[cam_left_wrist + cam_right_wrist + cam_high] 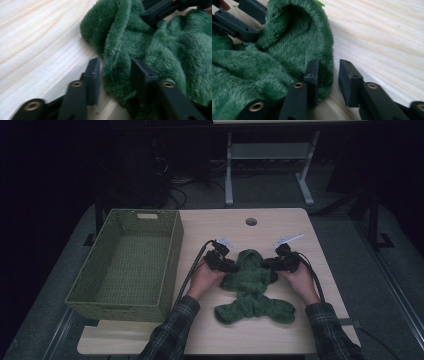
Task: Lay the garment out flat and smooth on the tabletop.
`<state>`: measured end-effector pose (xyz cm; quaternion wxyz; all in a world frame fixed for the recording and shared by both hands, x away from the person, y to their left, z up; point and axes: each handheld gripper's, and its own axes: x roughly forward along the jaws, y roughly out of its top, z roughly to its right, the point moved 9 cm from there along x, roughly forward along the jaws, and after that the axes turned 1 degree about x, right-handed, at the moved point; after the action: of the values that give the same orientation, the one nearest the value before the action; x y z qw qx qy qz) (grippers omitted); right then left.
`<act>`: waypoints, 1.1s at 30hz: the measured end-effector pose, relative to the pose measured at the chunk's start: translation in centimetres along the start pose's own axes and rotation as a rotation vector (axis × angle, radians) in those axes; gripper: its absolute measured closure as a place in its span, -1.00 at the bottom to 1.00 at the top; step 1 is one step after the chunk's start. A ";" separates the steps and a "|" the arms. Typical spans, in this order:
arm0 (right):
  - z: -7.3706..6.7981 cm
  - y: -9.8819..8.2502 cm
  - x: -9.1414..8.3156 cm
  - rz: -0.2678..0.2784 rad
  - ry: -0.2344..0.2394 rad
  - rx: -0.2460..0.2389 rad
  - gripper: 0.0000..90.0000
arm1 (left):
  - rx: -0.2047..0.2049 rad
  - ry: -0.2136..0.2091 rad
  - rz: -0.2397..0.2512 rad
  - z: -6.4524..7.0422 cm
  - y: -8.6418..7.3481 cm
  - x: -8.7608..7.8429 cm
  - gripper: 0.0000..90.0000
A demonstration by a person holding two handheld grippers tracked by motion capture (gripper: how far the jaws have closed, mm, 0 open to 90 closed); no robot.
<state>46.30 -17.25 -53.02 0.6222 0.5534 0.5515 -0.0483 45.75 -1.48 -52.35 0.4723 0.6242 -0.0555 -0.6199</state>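
The left tongs (113,75) straddle a fold of the green fleece garment (162,50): the plush edge lies between the jaws with a gap at the left jaw, so they look released around it rather than clenched, though blur leaves the contact at the right jaw unsure. The right tongs (327,80) likewise stand astride the garment's hem, one jaw buried in the pile, the other on bare wood just beside it, not pinching.

From above, the left tongs (220,260) sit at the garment's (252,290) ten o'clock and the right tongs (284,261) at its two o'clock, both at its upper part. The garment lies crumpled near the middle of the desk (280,222), its long axis running twelve to six, the narrower rounded end toward twelve and the broad spread end toward six, near the person.

The desk is pale wood with a round cable hole (251,221) at twelve. A green woven basket (172,260) stands at nine o'clock, overhanging the desk's left edge. The room beyond is dark; a grey metal frame (270,155) stands at twelve.
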 end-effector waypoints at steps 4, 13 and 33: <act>-0.1 -0.2 0.2 -0.010 0.008 -0.008 0.78 | 0.025 0.012 -0.032 0.0 -0.1 0.3 0.60; -0.6 0.1 -0.3 0.004 0.006 -0.035 0.93 | 0.021 0.040 -0.033 -0.2 0.0 -0.3 0.99; 1.0 1.6 -2.1 0.084 -0.058 -0.026 0.97 | -0.069 0.229 0.055 -4.4 0.3 -2.6 1.00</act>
<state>47.20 -18.58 -50.71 0.6466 0.5663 0.5101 -0.0307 48.94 2.37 -51.19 0.5135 0.6727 0.0030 -0.5326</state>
